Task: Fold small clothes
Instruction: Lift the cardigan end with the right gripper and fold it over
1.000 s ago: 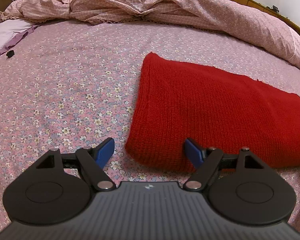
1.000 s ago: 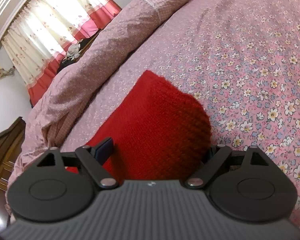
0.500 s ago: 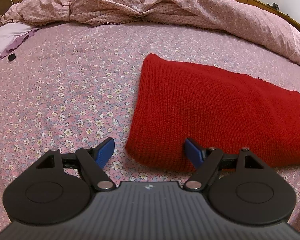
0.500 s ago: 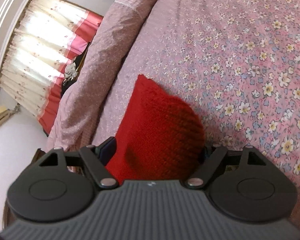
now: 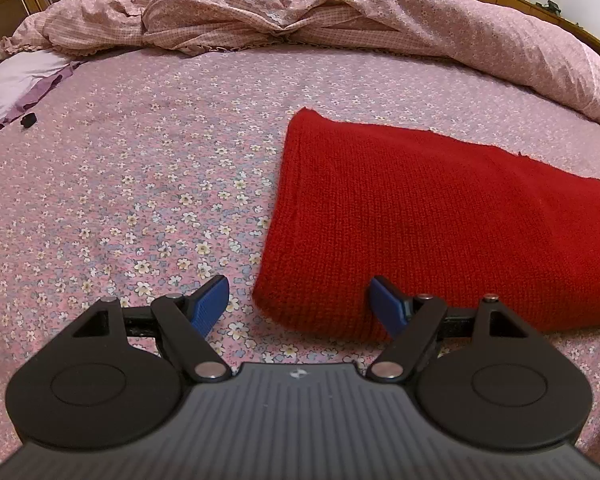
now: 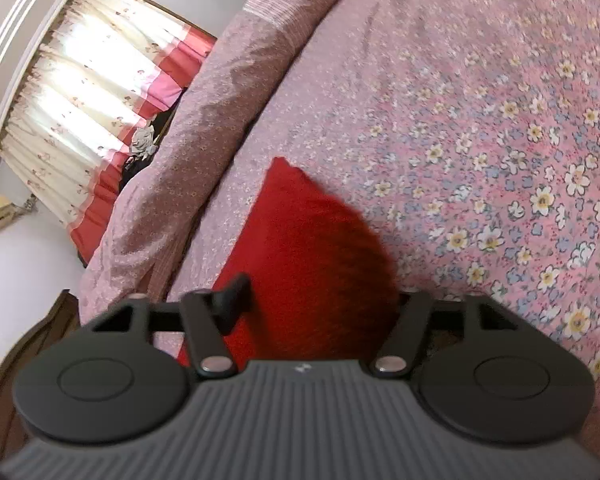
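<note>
Currently, left wrist view: the red knit garment (image 5: pixel 440 220) lies flat on the floral bed sheet (image 5: pixel 140 168), already doubled into a neat rectangle, at the right of the scene. My left gripper (image 5: pixel 298 300) is spread wide and holds nothing; its blue fingers (image 5: pixel 210 300) straddle the garment's near left corner, one over bare sheet, the other over the knit. I cannot tell whether either touches the fabric. A rumpled pink quilt (image 5: pixel 300 12) sits at the far side, well apart from the work.

Right wrist view: blurred. The garment (image 6: pixel 300 248) fills the gap of my right gripper (image 6: pixel 320 300), near corner between the fingers. One finger (image 6: pixel 232 300) shows dark at the left; the other is hidden behind the knit. The jaws stand apart, so I read it as released, not yet clamped on the cloth. Curtains (image 6: pixel 92 88) and the quilt (image 6: pixel 220 100) lie far left.

Judgement: one fold looks done; both grippers appear staged at the near edge for another. The next move calls for lowering each so one finger slips under the thick edge, then pinching all layers. Risk: bulky knit, so a shallow bite may catch only the top layer.
</note>
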Demonstrator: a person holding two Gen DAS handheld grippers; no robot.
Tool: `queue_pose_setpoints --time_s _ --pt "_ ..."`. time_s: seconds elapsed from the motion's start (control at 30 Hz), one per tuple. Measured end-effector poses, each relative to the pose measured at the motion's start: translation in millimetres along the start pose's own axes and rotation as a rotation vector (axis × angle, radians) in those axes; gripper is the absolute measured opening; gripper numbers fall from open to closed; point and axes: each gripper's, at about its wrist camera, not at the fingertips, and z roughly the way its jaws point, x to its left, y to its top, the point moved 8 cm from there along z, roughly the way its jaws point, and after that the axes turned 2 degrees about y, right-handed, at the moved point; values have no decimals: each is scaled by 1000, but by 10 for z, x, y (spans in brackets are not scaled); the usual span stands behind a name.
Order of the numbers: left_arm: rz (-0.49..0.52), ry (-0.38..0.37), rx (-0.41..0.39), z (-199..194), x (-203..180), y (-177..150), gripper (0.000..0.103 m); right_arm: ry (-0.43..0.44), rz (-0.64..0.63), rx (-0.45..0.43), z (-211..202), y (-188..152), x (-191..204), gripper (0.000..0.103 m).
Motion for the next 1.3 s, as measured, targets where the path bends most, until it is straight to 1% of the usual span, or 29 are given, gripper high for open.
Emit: queue_pose_setpoints --time_s 0.03,0.1,0.13,0.3,0.53,0.6,0.8,1.07,1.3 --pt "5 1 -1 -6 -2 6 81 17 21 23 5 22 -33 42" --pt "10 6 -4 -21 10 16 81 55 70 58 -3 38 -74 37" --pt "10 9 -5 -31 24 19 81 63 69 69 -12 48 -65 36" --pt "1 21 -9 -82 100 28 81 88 -40 58 -69 77 176 34" --pt "-13 36 -14 -112 235 87 81 154 -235 37 -156 120 656 34" --pt "-11 42 -17 -123 269 105 81 162 -278 32 -122 156 778 34" --pt "-26 50 -26 -153 401 139 81 190 -377 28 -123 117 1111 33" --pt "-55 46 -15 -158 572 119 81 246 -524 29 -114 -91 1623 33" --pt "-91 60 -12 -150 748 92 81 295 -537 74 -5 -407 1982 33"
